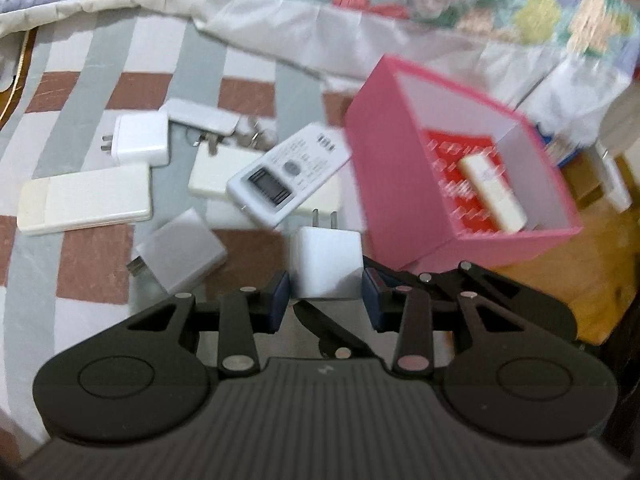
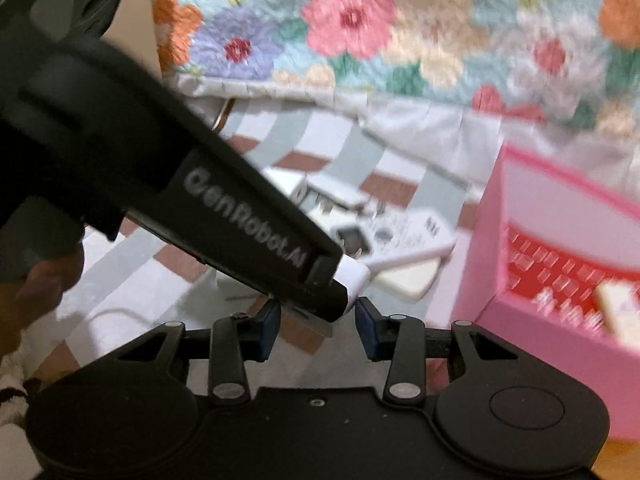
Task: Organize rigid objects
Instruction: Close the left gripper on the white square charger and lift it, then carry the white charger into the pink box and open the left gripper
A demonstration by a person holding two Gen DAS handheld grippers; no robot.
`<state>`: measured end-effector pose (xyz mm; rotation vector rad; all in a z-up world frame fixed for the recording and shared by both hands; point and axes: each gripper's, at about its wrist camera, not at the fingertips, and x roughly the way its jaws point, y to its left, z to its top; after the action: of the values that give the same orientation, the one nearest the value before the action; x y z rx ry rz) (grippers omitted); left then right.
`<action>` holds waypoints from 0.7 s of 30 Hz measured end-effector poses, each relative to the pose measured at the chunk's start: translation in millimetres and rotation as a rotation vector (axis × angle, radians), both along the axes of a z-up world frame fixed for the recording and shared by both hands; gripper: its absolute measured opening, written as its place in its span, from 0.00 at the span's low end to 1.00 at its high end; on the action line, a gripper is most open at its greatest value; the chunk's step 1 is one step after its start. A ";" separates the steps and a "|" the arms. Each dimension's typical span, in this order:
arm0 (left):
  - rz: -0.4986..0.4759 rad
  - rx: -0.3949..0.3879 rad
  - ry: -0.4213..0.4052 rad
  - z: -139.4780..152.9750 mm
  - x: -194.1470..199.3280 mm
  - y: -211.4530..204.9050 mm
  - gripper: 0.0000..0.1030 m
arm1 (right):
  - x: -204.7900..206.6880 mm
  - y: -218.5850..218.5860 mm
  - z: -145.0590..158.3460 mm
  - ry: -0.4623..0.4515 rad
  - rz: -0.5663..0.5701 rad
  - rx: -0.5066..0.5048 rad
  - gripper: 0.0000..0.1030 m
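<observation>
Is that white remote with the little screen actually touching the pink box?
Cannot tell. In the left wrist view the white remote control ends right at the pink cardboard box, but motion blur hides any contact or gap. The right wrist view is blurred too.

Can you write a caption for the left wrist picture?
Left hand-held gripper holds a white charger beside the pink box.
</observation>
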<state>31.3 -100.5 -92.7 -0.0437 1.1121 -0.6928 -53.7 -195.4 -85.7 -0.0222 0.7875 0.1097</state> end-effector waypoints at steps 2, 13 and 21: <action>-0.001 -0.021 -0.021 13.7 -6.3 -0.6 0.37 | -5.9 0.1 11.7 -0.031 0.005 -0.036 0.45; -0.142 0.088 -0.100 70.3 -25.1 -46.9 0.37 | -23.4 -30.1 56.0 -0.048 0.012 -0.039 0.45; -0.248 0.088 -0.069 82.6 -30.9 -132.9 0.37 | -29.5 -111.2 70.1 0.017 -0.057 -0.027 0.45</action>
<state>0.4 -233.4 -10.0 0.1949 1.0903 -0.8595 -83.2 -306.6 -15.6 -0.0242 0.8060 0.0448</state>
